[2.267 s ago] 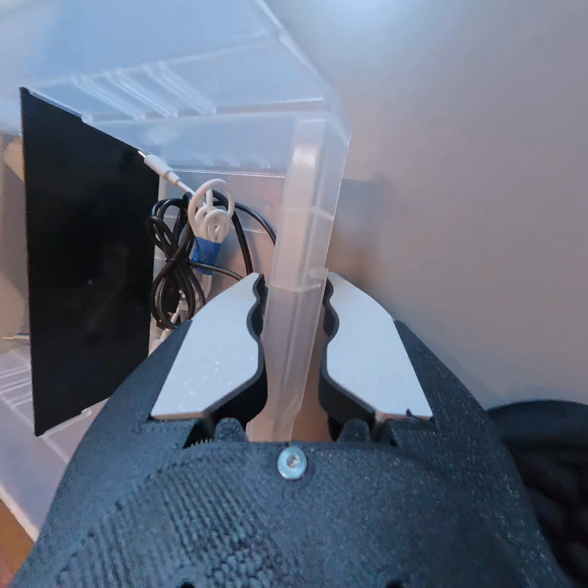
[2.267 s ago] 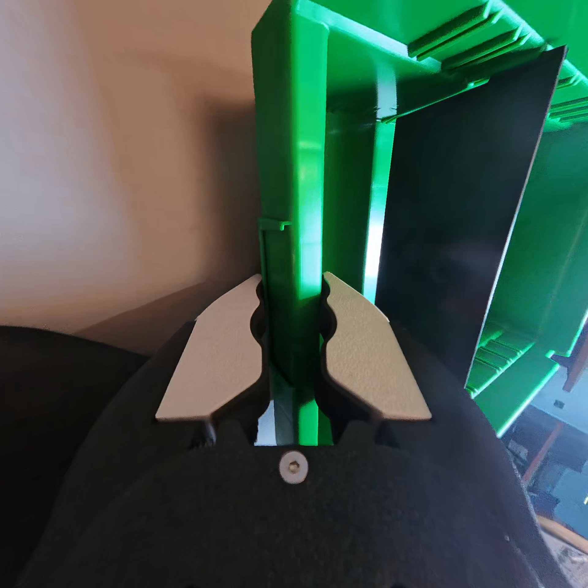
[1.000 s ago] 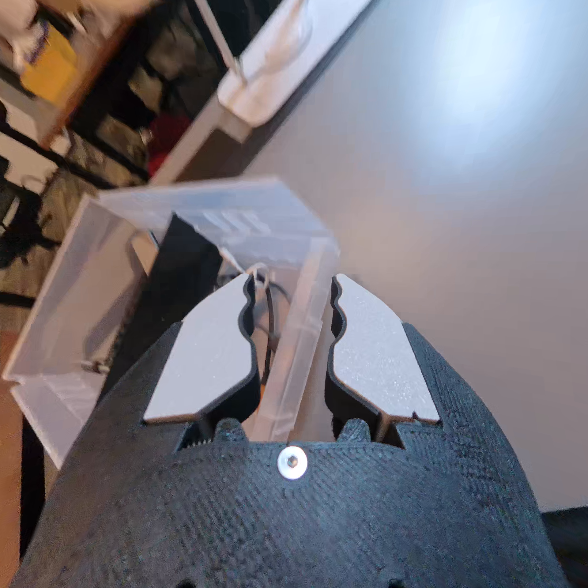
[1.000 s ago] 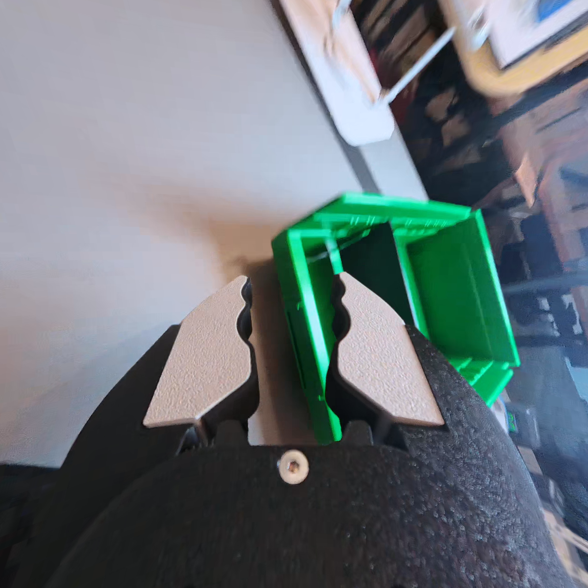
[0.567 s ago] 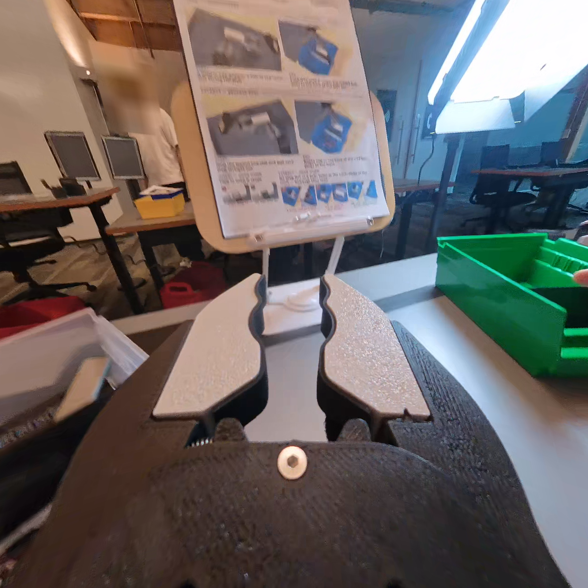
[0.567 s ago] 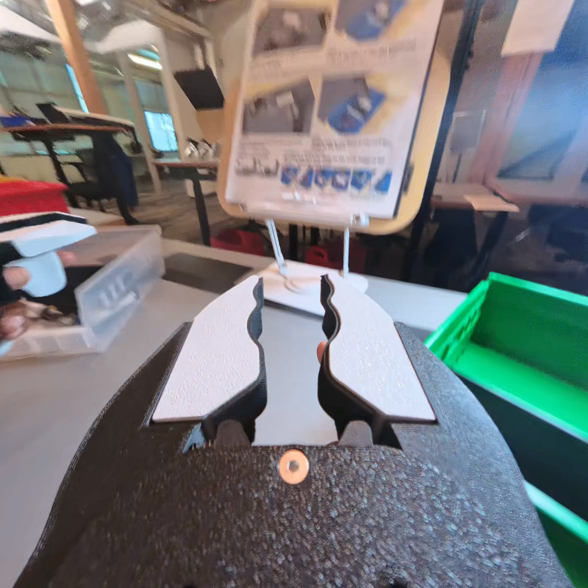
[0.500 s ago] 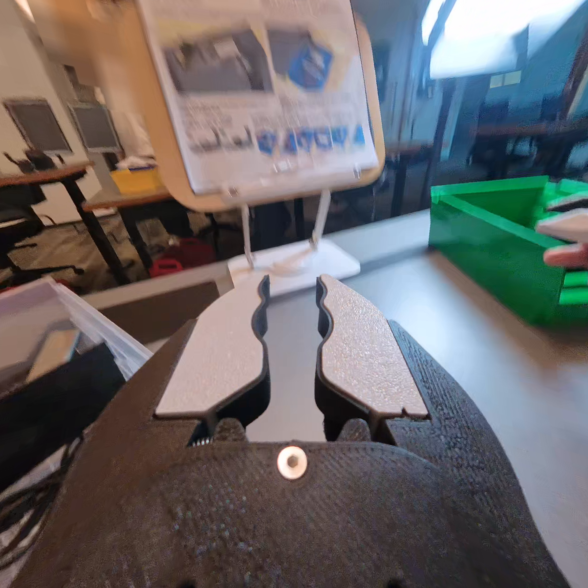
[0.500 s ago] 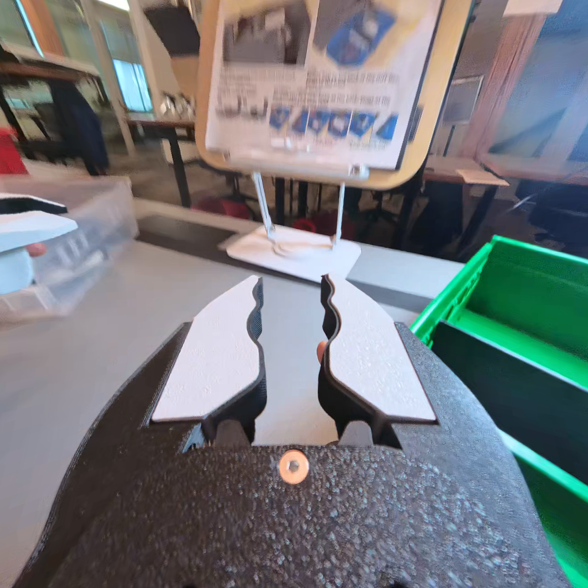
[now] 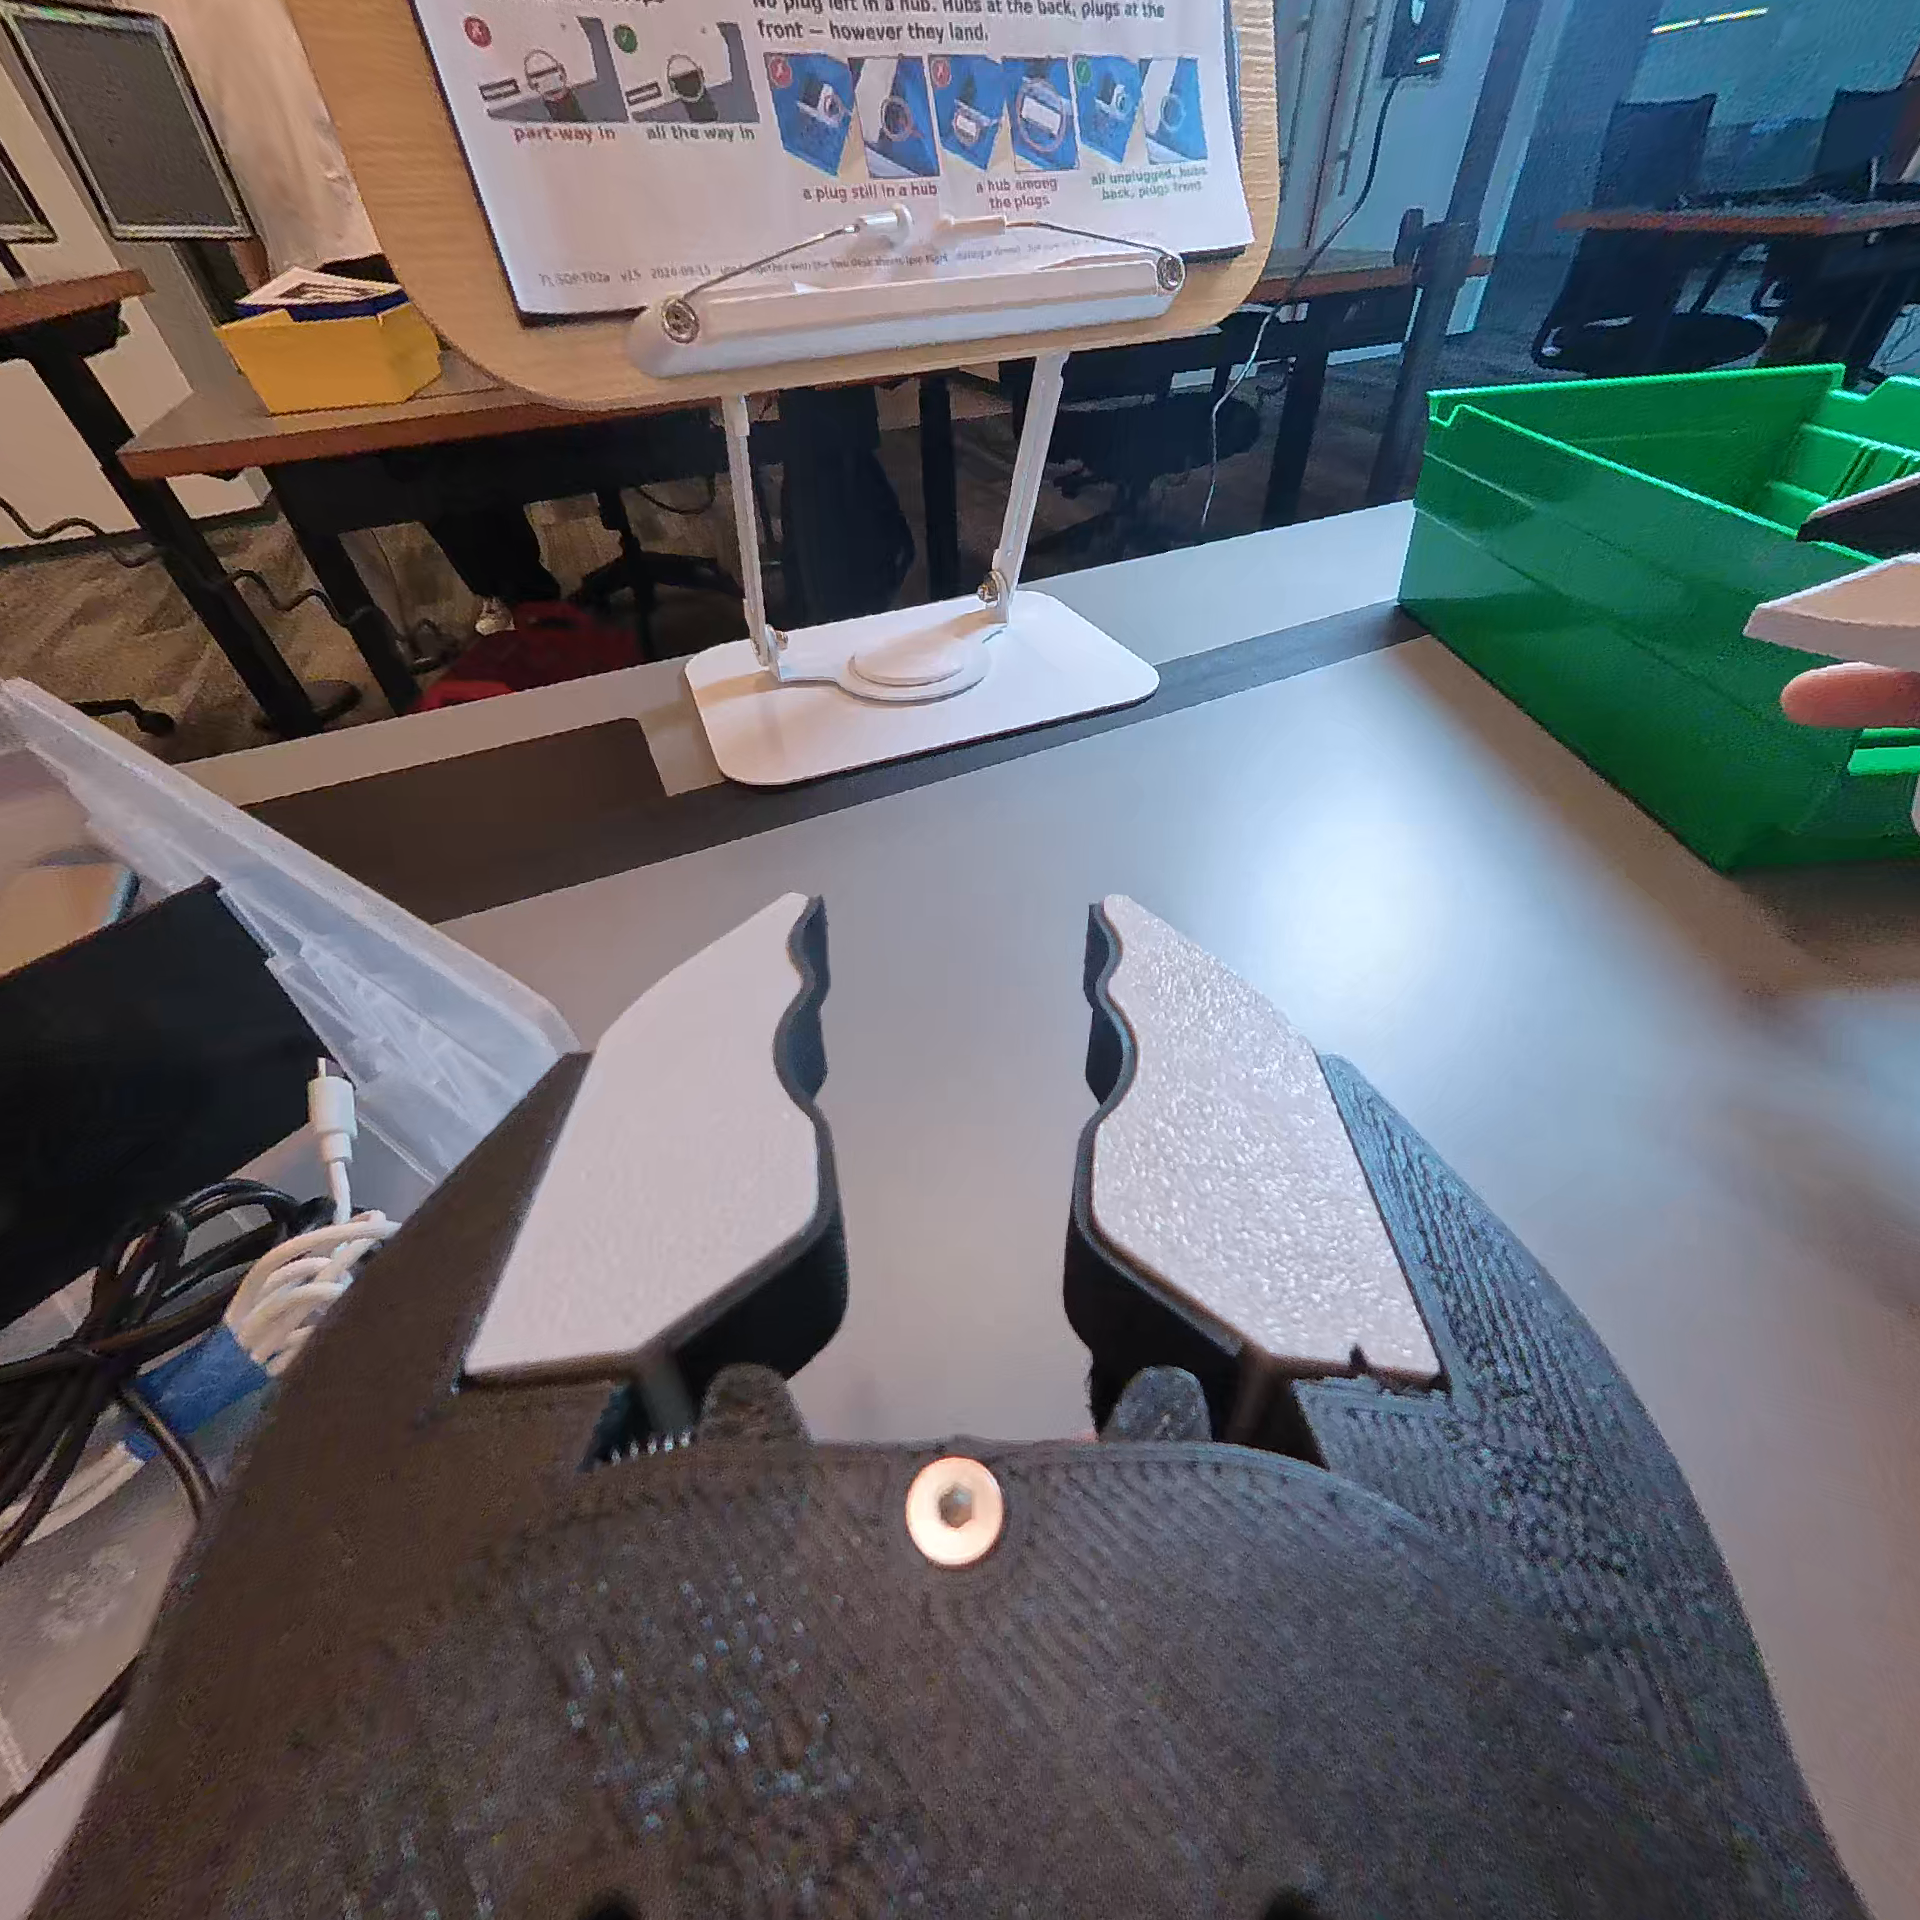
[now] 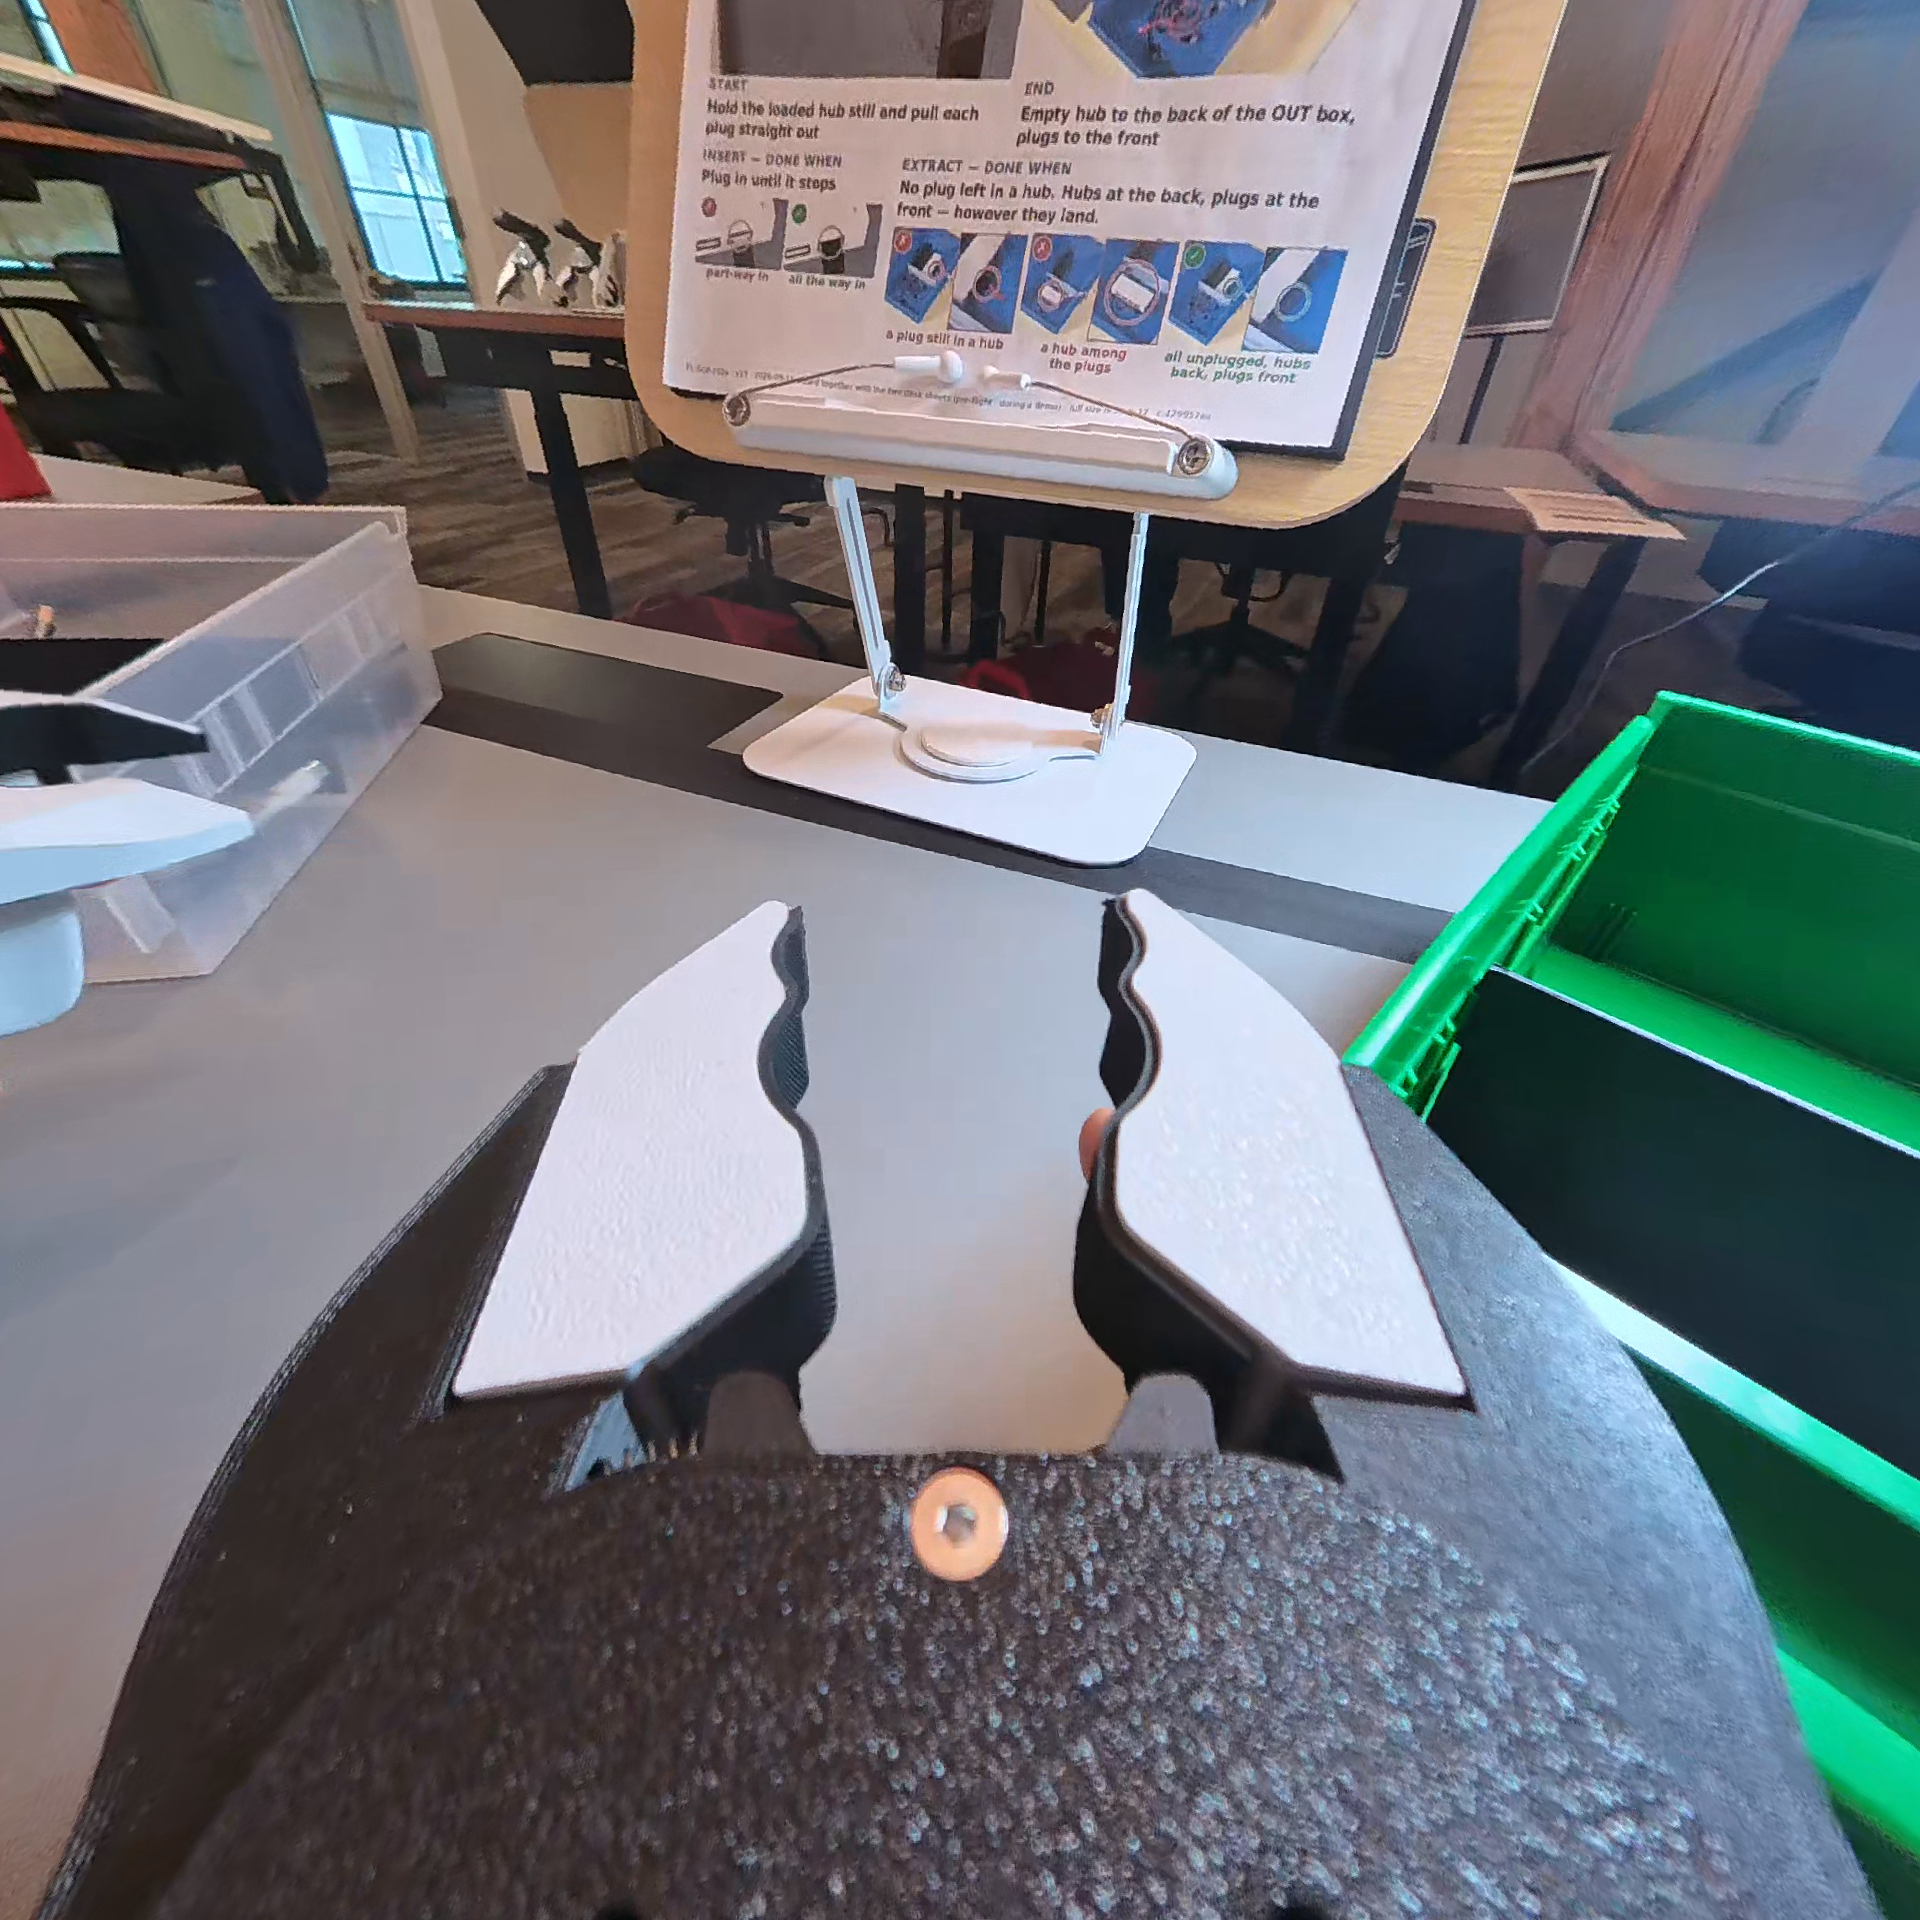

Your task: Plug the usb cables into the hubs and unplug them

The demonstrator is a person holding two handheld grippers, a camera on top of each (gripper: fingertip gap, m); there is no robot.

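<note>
left gripper (image 9: pixel 951 997): pebbled black body, pale grey finger plates. to its left, a clear plastic bin (image 9: pixel 343 977) holding black and white cables (image 9: pixel 301 1278) banded with blue tape (image 9: pixel 197 1387). to its right, a bright green bin (image 9: pixel 1621 613). beneath it, a plain grey tabletop (image 9: pixel 1351 935).

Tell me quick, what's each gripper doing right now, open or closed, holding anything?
Left gripper: jaws open, empty, over bare table.
Right gripper: jaws open, empty, beside the green bin.
</note>
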